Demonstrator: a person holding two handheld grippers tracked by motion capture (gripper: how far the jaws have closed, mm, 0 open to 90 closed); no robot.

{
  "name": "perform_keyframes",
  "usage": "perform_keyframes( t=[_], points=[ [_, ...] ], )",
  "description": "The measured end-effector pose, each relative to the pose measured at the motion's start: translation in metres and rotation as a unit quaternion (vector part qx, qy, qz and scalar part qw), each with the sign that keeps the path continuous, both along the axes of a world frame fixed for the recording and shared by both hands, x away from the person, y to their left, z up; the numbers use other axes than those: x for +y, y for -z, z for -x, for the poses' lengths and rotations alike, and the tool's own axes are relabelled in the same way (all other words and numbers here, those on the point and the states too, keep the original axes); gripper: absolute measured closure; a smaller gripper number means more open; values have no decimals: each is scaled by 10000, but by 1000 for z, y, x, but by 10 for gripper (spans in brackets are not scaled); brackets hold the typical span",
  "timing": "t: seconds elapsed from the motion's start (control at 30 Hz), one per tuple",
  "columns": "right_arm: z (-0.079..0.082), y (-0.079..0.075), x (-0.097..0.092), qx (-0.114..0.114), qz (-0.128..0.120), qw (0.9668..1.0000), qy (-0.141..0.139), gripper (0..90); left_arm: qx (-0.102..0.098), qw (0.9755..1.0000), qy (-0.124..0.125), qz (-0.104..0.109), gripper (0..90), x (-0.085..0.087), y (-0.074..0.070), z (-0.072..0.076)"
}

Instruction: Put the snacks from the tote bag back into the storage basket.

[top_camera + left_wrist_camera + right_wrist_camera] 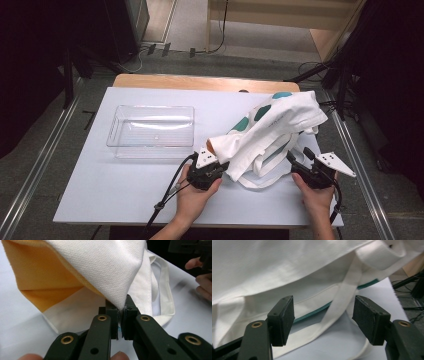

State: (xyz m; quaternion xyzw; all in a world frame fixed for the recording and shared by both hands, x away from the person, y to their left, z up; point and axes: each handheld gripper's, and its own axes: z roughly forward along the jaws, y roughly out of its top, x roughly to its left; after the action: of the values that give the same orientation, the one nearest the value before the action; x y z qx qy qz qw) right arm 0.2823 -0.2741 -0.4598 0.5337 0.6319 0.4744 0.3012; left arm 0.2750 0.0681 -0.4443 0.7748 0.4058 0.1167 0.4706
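Left gripper (216, 167) jaws clamped on white tote bag (272, 127), bag slanting far-right, right gripper (300, 162) jaws wide

Tote bags: one, white cloth bag (272, 125) with teal spots and an orange lining.
Bag straps: two counted, white webbing (342, 302).
Clear plastic trays: one (117, 131).
Tables: one, white-topped (125, 192).
Grippers: two, left gripper (215, 167) and right gripper (299, 159).
Hands: two.
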Motion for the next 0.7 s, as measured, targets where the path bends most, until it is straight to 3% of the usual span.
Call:
perform_keyframes(
  t=[0.1, 0.27, 0.37, 0.47, 0.5, 0.53, 0.7],
  points=[
    [-2, -3, -7, -98, 7, 9997, 206, 357, 42, 10000, -12, 6, 874, 3, 2, -3],
    [-8, -6, -11, -108, 15, 9996, 264, 326, 55, 10000, -23, -35, 873, 5, 4, -5],
    [-17, -6, -16, -38, -191, 9992, 361, 324, 65, 10000, -44, -18, 872, 6, 4, -7],
    [-33, 1, -22, 257, -237, 9982, 489, 347, 84, 9999, -64, -25, 871, 8, 5, -7],
    [-33, 1, -22, 257, -237, 9982, 489, 347, 84, 9999, -64, -25, 871, 8, 5, -7],
    [-43, 6, -23, 521, -308, 9969, 494, 369, 83, 9999, -71, -15, 870, 8, 6, -7],
    [-60, 15, -22, 863, -372, 9943, 497, 394, 106, 9999, -94, -34, 870, 9, 8, -8]
  ],
)
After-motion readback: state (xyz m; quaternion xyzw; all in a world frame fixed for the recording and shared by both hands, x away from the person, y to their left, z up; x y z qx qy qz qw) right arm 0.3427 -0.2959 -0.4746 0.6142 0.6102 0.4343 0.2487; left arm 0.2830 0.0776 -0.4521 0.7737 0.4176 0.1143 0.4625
